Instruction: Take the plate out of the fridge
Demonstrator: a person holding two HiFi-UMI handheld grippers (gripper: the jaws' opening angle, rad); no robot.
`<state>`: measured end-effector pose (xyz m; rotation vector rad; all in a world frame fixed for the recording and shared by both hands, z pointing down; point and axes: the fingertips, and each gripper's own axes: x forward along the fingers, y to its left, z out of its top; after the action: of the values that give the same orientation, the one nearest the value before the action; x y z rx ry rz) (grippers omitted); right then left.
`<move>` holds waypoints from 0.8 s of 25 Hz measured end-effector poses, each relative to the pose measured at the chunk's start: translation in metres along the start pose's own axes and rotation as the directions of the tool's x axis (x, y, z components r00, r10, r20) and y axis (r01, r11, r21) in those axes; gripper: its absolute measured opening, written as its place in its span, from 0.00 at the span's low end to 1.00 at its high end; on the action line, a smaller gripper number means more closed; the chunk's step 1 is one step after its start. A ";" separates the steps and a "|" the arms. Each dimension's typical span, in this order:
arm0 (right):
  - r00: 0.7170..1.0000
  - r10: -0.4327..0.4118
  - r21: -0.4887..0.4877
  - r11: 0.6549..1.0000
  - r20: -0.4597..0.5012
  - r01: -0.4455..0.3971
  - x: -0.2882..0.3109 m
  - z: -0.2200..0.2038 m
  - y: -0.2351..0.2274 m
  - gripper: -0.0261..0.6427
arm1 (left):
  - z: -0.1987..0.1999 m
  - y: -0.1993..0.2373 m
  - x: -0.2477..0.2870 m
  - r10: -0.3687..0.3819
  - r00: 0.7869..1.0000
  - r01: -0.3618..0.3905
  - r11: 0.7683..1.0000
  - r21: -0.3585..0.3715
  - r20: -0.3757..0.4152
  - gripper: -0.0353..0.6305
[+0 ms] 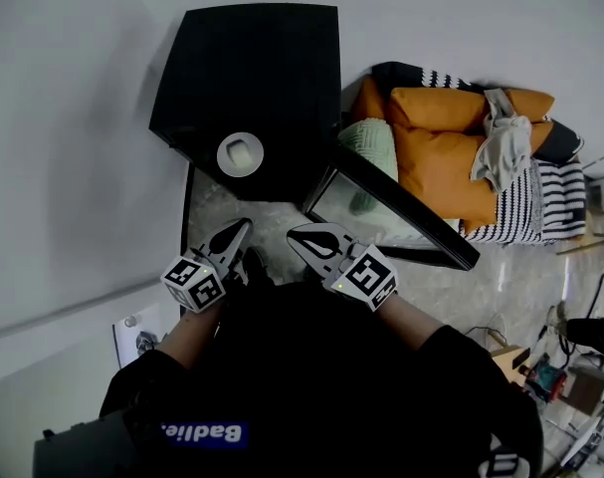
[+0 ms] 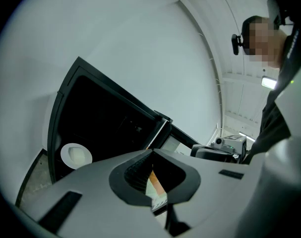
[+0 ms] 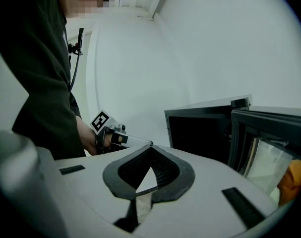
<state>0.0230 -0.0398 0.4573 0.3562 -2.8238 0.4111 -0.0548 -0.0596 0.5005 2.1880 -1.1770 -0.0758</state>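
A small black fridge [image 1: 252, 78] stands against the white wall, and its glass door [image 1: 396, 207] is swung open to the right. Inside its dark opening lies a round white plate [image 1: 240, 153] [image 2: 76, 155] with a pale piece on it. My left gripper [image 1: 242, 227] [image 2: 152, 151] is shut and empty, just in front of the opening, short of the plate. Beside it, my right gripper [image 1: 296, 234] [image 3: 151, 145] is also shut and empty, near the door's inner side. In the right gripper view the fridge [image 3: 200, 130] shows dark, and no plate is visible.
Orange cushions [image 1: 446, 142], a green cushion [image 1: 371, 142] and a striped blanket [image 1: 550, 202] are piled right of the door. Small clutter [image 1: 555, 376] lies on the floor at lower right. A printed sheet [image 1: 137, 332] lies at lower left by the wall.
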 end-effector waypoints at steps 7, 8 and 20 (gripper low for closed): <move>0.999 -0.031 -0.020 0.999 -0.030 0.030 0.012 0.004 0.002 0.06 | -0.001 0.034 0.004 0.000 1.000 0.001 0.995 -0.096 0.010 0.06; 0.999 -0.034 -0.028 0.999 -0.024 0.033 0.015 0.004 0.001 0.05 | -0.001 0.038 0.005 -0.004 1.000 0.006 0.993 -0.116 0.012 0.06; 0.996 -0.082 -0.051 0.995 -0.042 0.080 0.020 0.016 -0.005 0.06 | -0.002 0.071 0.013 -0.001 0.999 0.010 0.971 -0.240 0.037 0.06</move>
<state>0.0018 -0.0529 0.4497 0.4441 -2.7601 0.3278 -0.0982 -0.0965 0.5456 1.9840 -1.1195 -0.2486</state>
